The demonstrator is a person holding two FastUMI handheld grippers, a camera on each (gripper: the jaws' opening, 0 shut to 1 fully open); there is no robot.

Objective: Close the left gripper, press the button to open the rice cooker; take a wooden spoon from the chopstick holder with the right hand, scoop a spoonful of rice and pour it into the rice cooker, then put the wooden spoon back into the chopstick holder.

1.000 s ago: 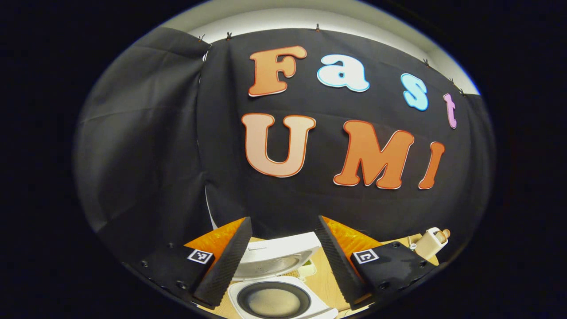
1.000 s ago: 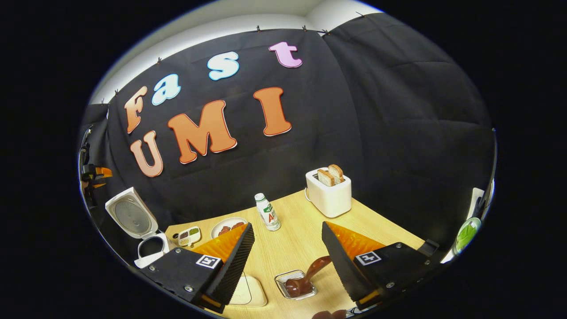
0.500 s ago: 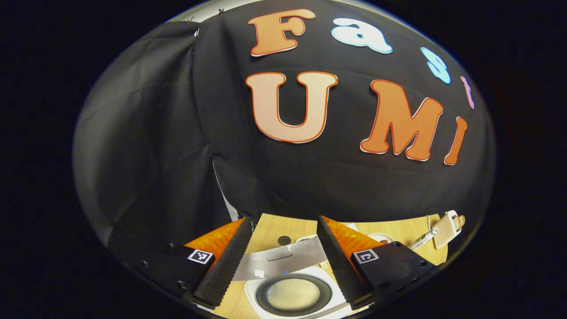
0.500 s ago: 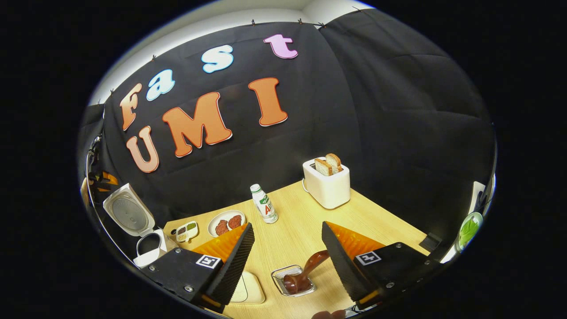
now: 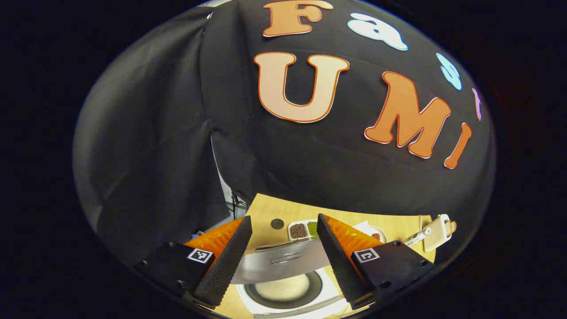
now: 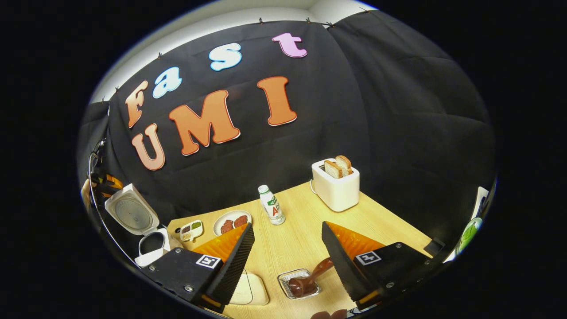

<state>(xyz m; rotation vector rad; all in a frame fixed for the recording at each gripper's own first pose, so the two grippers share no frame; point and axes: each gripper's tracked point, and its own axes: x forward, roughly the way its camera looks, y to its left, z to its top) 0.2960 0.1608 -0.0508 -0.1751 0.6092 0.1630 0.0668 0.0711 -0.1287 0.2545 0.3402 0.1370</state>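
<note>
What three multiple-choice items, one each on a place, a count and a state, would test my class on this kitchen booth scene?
1. Where does the wooden spoon lie?
A. in the small clear tray
B. on the toaster
C. in the rice cooker

2. How many bread slices stand in the toaster?
A. none
B. two
C. four

3. How is the rice cooker lid?
A. shut
C. taken off and lying on the table
B. raised open

Key: 1 A, its bowl rests in the clear tray between the right hand-held gripper fingers; 2 B, two slices poke out of the top; 3 B, the lid stands up behind the open pot.
</note>
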